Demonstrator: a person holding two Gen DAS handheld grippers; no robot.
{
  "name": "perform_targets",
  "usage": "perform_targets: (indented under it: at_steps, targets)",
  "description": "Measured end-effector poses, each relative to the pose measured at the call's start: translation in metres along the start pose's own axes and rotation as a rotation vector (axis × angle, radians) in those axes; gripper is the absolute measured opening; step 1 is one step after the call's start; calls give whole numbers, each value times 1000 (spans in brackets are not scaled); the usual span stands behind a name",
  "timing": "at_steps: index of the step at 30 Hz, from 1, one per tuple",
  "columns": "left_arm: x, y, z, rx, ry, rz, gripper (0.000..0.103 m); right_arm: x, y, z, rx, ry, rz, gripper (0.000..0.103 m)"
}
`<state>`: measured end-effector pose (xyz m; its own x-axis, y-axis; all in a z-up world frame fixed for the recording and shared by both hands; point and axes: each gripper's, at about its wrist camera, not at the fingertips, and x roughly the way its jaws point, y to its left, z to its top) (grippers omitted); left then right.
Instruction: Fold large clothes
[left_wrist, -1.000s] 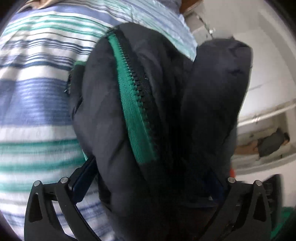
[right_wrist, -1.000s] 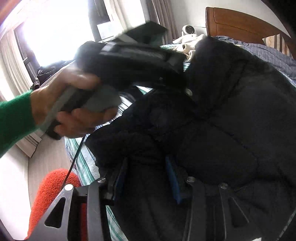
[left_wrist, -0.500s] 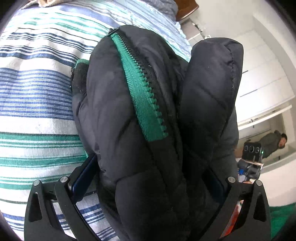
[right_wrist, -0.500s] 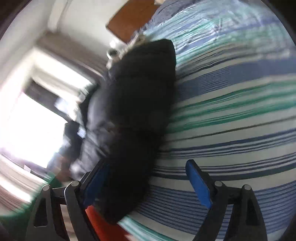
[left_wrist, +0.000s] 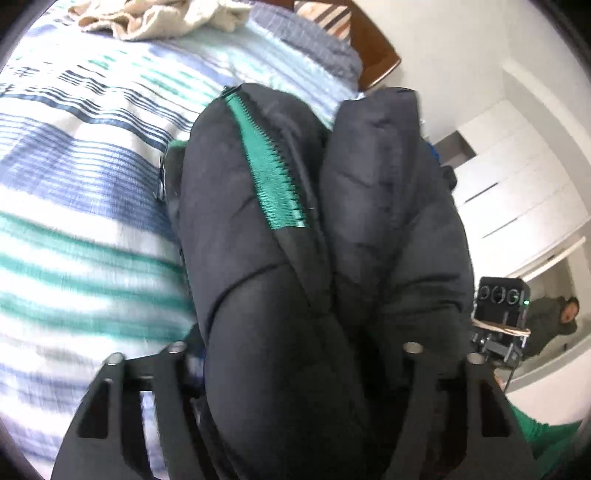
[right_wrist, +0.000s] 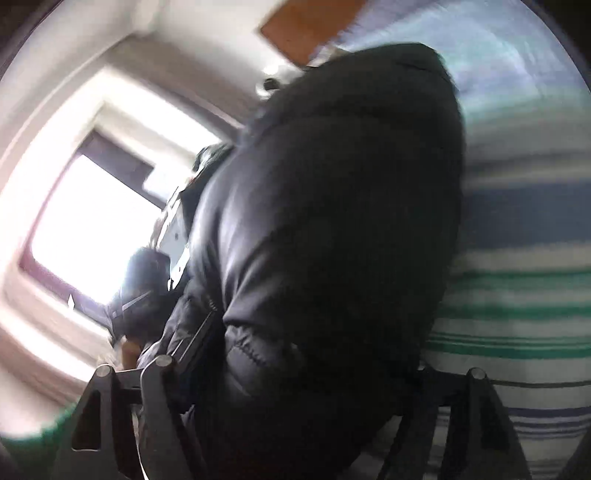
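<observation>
1. Half a second ago the right tongs (right_wrist: 295, 373) were open with the black coat at one side of them; now the coat (right_wrist: 332, 221) fills the gap between their two arms.
2. Both arms of the right tongs have coat pressed against them, so they look clenched on it, though the tips are hidden under the cloth.
3. That view is very blurry.
4. Over on the other side, the left tongs (left_wrist: 295, 354) are holding a fat bunch of the same coat (left_wrist: 280, 295), just as they were before.
5. Two puffy folds of coat stand up between the left tongs.
6. A green zipper strip (left_wrist: 269, 170) runs down the left fold.
7. The coat is being held up over the bed (left_wrist: 81, 177).
8. The bed has a cover with blue, green and white stripes.
9. At the far end of the bed lies a cream towel (left_wrist: 162, 18), all bunched up.
10. Near it is a striped pillow (left_wrist: 328, 18) by the brown headboard (left_wrist: 376, 55).
11. White cupboards (left_wrist: 517, 177) stand at the right side of the room.
12. A small black camera box (left_wrist: 500, 295) sits low down there.
13. Behind the coat in the right view there is a bright window (right_wrist: 85, 229).
</observation>
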<state>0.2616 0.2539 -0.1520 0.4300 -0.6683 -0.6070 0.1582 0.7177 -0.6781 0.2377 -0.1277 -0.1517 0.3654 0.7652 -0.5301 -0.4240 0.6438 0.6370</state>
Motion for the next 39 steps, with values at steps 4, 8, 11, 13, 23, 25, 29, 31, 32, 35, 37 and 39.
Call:
perform_targets:
  at_steps: [4, 8, 11, 13, 23, 25, 29, 31, 32, 35, 37, 39]
  targets:
    - [-28, -25, -14, -12, -95, -63, 58, -38, 33, 13, -142, -84, 82, 74]
    - [-49, -64, 14, 48, -181, -72, 57, -59, 47, 52, -232, -134, 155, 74]
    - [-50, -84, 58, 92, -228, -50, 57, -60, 38, 102, -274, -152, 186, 74]
    - [-40, -91, 92, 118, -240, -26, 57, -54, 20, 137, -284, -155, 179, 74]
    - [135, -7, 148, -71, -74, 60, 92, 29, -186, 187, 194, 97, 66, 93]
    - [136, 3, 134, -136, -137, -36, 95, 21, -210, 174, 278, 71, 89, 103]
    - [107, -18, 121, -24, -134, 66, 93, -33, -200, 158, 176, -13, -33, 103]
    - [79, -33, 112, 58, -163, 150, 93, -67, -177, 149, 55, -71, -238, 103]
    - [62, -45, 103, 126, -192, 224, 93, -78, -168, 146, 11, -91, -307, 103]
    - [24, -82, 75, 278, -273, 394, 95, -112, -114, 126, -154, -161, -558, 103]
    - [11, -108, 55, 337, -320, 490, 99, -125, -96, 124, -216, -198, -666, 103]
    - [10, -133, 35, 399, -381, 588, 101, -132, -64, 117, -257, -237, -747, 103]
